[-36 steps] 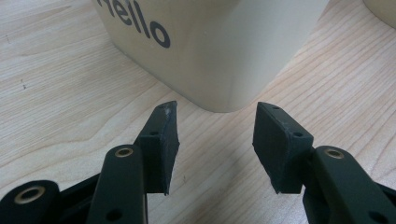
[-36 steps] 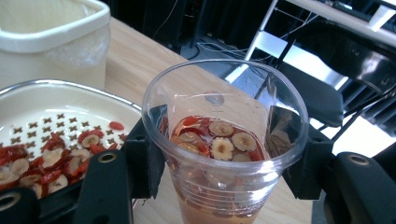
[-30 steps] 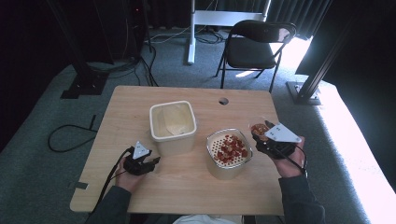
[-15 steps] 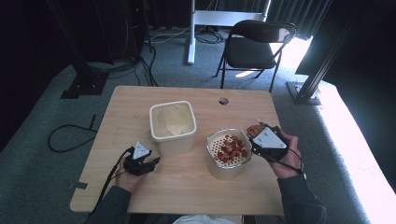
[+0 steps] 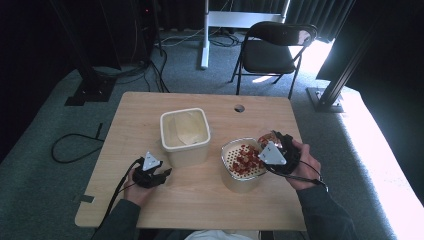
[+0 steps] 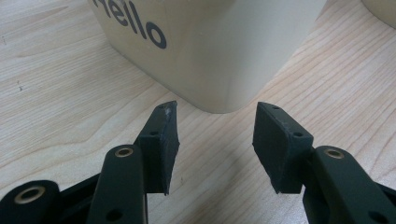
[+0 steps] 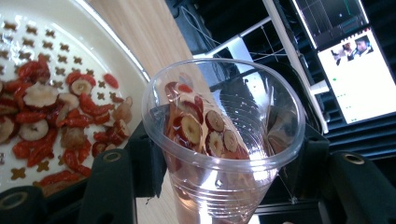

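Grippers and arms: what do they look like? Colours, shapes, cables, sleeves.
Both are handheld black two-jaw units. The left gripper has flat, blocky black pads on arms with brass-ringed screw holes. The left and right gripper each carry a grey three-cornered plate on top and trail a black cable. The person wears dark grey-green long sleeves.

Recording lab: dark curtains (image 5: 60,30), monitor (image 7: 359,79)

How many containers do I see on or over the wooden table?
3: a cream square tub standing mid-table, a perforated strainer bowl with red pieces to its right, and a clear plastic cup tilted beside that bowl, clamped in the right gripper.
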Motion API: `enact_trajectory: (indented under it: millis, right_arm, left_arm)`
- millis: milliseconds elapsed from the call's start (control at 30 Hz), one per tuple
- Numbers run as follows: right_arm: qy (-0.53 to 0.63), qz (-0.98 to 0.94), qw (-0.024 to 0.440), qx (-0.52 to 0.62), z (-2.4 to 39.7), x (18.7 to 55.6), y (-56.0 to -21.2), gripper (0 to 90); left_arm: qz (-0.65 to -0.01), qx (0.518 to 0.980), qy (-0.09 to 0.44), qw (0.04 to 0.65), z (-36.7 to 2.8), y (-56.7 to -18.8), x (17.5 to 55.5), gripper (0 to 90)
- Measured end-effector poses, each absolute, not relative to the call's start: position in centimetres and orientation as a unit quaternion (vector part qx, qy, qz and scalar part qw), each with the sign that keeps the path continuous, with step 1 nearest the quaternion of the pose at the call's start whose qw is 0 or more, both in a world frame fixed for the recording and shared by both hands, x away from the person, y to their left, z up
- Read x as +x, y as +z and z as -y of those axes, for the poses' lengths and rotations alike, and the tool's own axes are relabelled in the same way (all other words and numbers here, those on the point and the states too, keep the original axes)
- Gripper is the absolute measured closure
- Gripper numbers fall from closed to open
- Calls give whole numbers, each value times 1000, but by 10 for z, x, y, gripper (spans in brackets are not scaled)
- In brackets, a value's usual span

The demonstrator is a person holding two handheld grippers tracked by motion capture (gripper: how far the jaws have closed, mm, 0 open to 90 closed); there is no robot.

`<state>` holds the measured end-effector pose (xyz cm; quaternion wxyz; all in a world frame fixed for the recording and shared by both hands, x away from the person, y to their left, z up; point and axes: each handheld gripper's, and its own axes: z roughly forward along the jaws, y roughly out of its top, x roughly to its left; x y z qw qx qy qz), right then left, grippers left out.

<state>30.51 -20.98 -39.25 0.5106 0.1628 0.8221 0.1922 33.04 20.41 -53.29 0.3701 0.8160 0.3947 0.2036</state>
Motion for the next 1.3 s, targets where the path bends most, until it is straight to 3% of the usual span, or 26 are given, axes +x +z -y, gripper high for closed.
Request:
enact_trajectory:
  millis: [1300]
  right_arm:
    - [20, -821, 571, 10, 176, 297, -411, 424]
  left_arm:
    - [-396, 814, 205, 371, -205, -532, 330, 511]
